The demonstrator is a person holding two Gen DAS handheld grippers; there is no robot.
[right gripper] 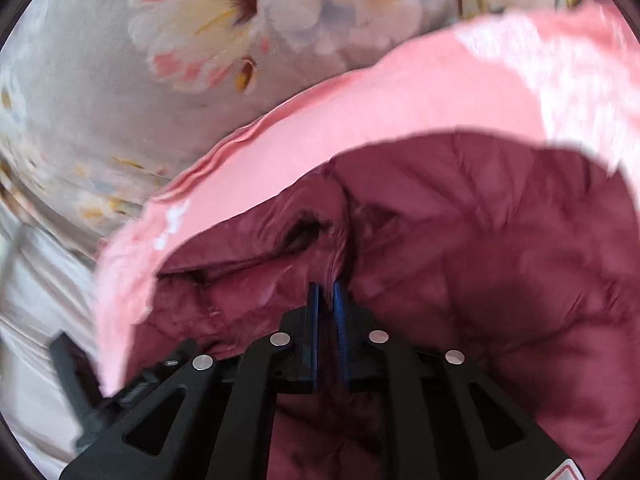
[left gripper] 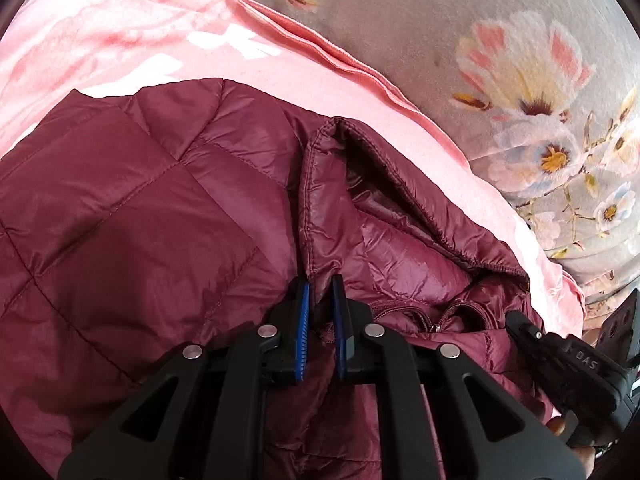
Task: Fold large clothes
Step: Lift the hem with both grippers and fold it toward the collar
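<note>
Jacket: a dark red puffy jacket (left gripper: 132, 200) lies on top of a pink cloth, filling the left wrist view from 6 to 9 o'clock. Its stitched squares are smooth on the left. Its open collar or hood edge (left gripper: 360, 148) stands up near the middle.
Zipper: a zipper (left gripper: 424, 320) shows at about 5 o'clock from the middle of the left wrist view, just right of the left tool.
Left tool: the left tool (left gripper: 320, 312) has its blue pads almost together, pinching a thin fold of the jacket.
Right tool: the right tool (right gripper: 326, 304) has its pads a little apart with a jacket seam between them. The picture is blurred, so it is not clear if the pads press on the cloth.
Pink cloth: the pink cloth (left gripper: 280, 76) with white marks lies under the jacket and sticks out toward 12 and 3 o'clock.
Bed sheet: a grey flowered sheet (left gripper: 520, 60) lies under everything, at 1 to 3 o'clock.
</note>
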